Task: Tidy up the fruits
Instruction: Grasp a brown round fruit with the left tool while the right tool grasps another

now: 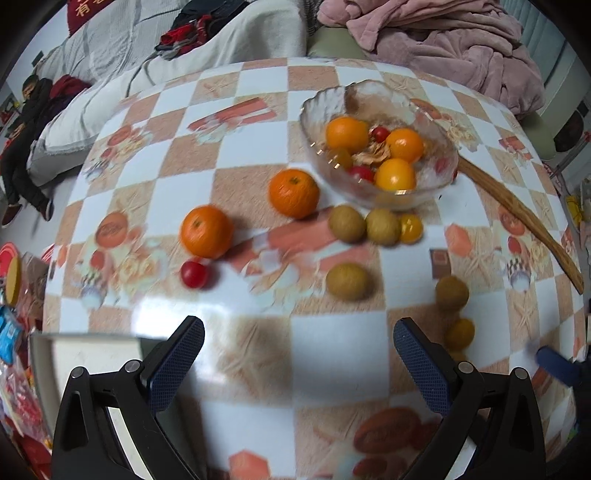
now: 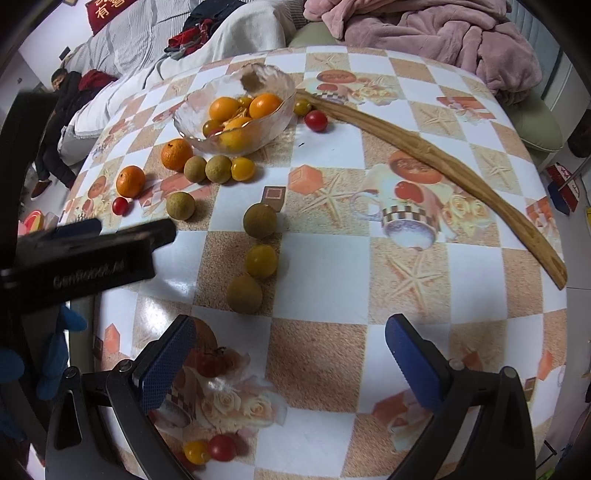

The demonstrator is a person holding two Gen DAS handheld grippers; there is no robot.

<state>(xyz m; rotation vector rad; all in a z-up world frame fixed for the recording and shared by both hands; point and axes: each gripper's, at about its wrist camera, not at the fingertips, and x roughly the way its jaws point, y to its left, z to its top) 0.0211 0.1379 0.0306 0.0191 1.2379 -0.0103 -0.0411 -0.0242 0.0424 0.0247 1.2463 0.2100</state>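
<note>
A glass bowl [image 1: 436, 177] [image 2: 273, 92] at the table's far side holds orange fruits and cherry tomatoes. Two mandarins [image 1: 293, 192] [image 1: 206, 231] lie left of it, also seen in the right wrist view [image 2: 176, 154] [image 2: 130, 181]. Several brown longans [image 1: 346, 223] [image 2: 259, 220] and yellow tomatoes [image 1: 410, 228] [image 2: 261, 260] are scattered in front of the bowl. A red tomato [image 1: 193, 274] lies by the near mandarin. My left gripper [image 1: 298, 363] is open and empty above the table. My right gripper [image 2: 290, 363] is open and empty, a longan [image 2: 244, 294] just ahead of it.
A long wooden stick [image 1: 517, 206] [image 2: 443, 158] lies across the right side. A red tomato [image 2: 316, 120] lies by the bowl, and a red and a yellow tomato [image 2: 210, 448] lie near the front edge. The left gripper's body [image 2: 85, 254] crosses the right view. A sofa with blankets [image 1: 443, 33] stands behind.
</note>
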